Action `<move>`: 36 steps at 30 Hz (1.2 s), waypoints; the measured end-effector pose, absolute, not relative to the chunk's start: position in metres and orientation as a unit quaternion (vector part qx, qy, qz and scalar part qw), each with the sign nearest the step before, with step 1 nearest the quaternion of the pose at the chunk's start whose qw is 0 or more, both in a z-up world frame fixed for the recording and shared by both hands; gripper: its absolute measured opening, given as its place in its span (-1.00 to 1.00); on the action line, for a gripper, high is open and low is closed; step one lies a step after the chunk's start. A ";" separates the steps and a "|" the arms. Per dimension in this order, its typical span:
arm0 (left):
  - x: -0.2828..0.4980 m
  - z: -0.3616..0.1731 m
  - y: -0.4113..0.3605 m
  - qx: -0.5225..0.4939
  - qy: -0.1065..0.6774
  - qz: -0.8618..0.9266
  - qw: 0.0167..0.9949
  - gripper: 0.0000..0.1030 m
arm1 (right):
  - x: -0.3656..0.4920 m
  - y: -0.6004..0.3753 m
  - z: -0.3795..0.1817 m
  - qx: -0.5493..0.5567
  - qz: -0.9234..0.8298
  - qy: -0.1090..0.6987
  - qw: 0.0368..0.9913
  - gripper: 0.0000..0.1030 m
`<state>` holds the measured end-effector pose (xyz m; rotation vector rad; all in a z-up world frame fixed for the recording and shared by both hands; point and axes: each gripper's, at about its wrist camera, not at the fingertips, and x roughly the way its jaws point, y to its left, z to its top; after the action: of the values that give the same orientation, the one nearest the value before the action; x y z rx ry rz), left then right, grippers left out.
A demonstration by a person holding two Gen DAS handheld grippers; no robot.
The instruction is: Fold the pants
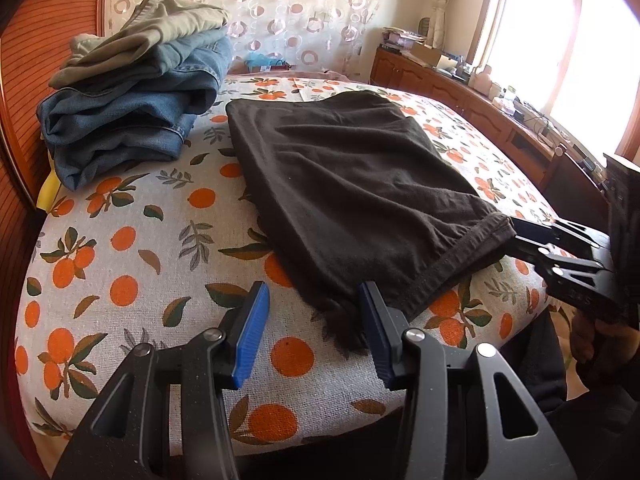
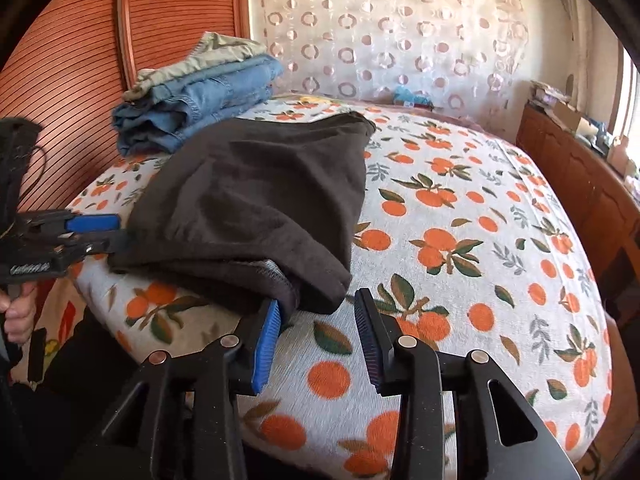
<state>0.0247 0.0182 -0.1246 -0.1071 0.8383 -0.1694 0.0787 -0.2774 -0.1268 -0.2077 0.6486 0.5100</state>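
orange-print bedspread: black pants folded, wrinkled; left gripper, right gripper fingers apart, empty.

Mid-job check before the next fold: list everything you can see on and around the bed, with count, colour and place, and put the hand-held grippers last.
Pants: one, black, folded flat mid-bed, hems at the near edge.
Folded stack: blue jeans with an olive garment on top, far left by the headboard.
Bed cover: one, white with orange fruit print, over the whole bed.
Curtain: one, sheer with ring pattern, behind the bed.
Sideboard: one, brown wood, cluttered, under the window on the right.
Left hand-held gripper: blue pads, open, at the near left hem corner.
Right hand-held gripper: blue pads, open, at the near right hem corner.
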 end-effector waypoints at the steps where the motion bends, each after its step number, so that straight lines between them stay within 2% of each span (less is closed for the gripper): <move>1: 0.025 -0.124 0.019 -0.053 0.406 -0.082 0.909 -0.07 | 0.084 -0.275 -0.128 -0.097 0.251 0.318 0.909 -0.25; 2: 0.024 -0.124 0.019 -0.055 0.404 -0.083 0.909 -0.07 | 0.087 -0.274 -0.128 -0.095 0.253 0.320 0.908 -0.25; 5: 0.019 -0.120 0.018 -0.060 0.399 -0.089 0.911 -0.07 | 0.090 -0.274 -0.126 -0.087 0.262 0.319 0.907 -0.85; 6: 0.017 -0.119 0.017 -0.059 0.398 -0.091 0.911 -0.07 | 0.087 -0.275 -0.124 -0.085 0.263 0.312 0.909 -0.88; 10: 0.013 -0.119 0.015 -0.069 0.398 -0.101 0.909 -0.07 | 0.074 -0.289 -0.116 -0.056 0.272 0.292 0.915 -0.89; 24: 0.015 -0.124 -0.001 -0.089 0.402 -0.125 0.903 -0.08 | 0.081 -0.287 -0.127 -0.067 0.270 0.325 0.904 -0.89; 29: 0.015 -0.126 -0.007 -0.076 0.403 -0.126 0.903 -0.60 | 0.081 -0.289 -0.128 -0.065 0.275 0.328 0.901 -0.89; 32: 0.016 -0.126 -0.006 -0.079 0.408 -0.134 0.899 -0.74 | 0.081 -0.289 -0.128 -0.064 0.276 0.329 0.901 -0.89; 36: 0.010 -0.120 -0.005 -0.077 0.411 -0.141 0.898 -0.80 | 0.079 -0.292 -0.125 -0.057 0.290 0.329 0.897 -0.89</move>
<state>0.0101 -0.0051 -0.1201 -0.1587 0.8504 -0.2910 0.0793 -0.2915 -0.1246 -0.1183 0.6813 0.6005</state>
